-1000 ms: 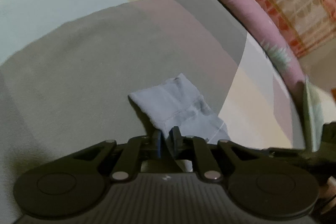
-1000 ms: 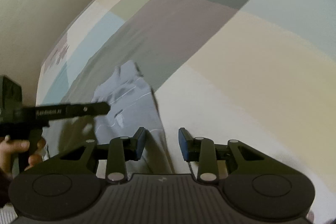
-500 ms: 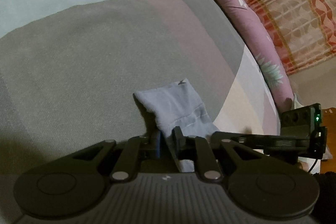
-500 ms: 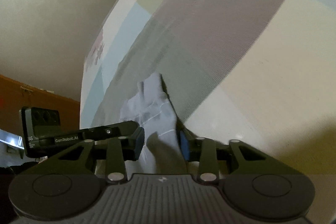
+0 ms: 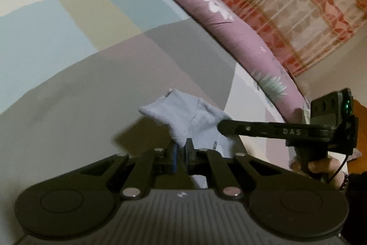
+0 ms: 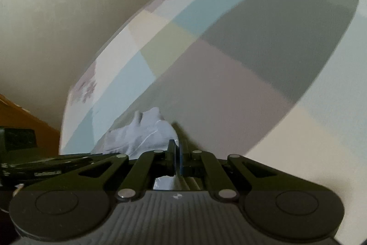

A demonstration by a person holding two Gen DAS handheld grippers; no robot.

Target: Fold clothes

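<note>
The left gripper (image 5: 181,150) was clamped on the near edge of a pale blue garment (image 5: 183,117), and the right gripper (image 6: 177,156) was pinched tight on its other side. The garment hung between them, lifted just above the patchwork bedsheet (image 5: 68,49). Farther back ran a pink floral bolster (image 5: 229,22), then a patterned curtain (image 5: 286,4).

The room is dim and warm-toned. A dark shadow lies on the bedsheet (image 5: 68,107) under the lifted pale cloth (image 5: 183,116). Both views bow strongly at their edges, and the right wrist view is smeared with motion blur.
</note>
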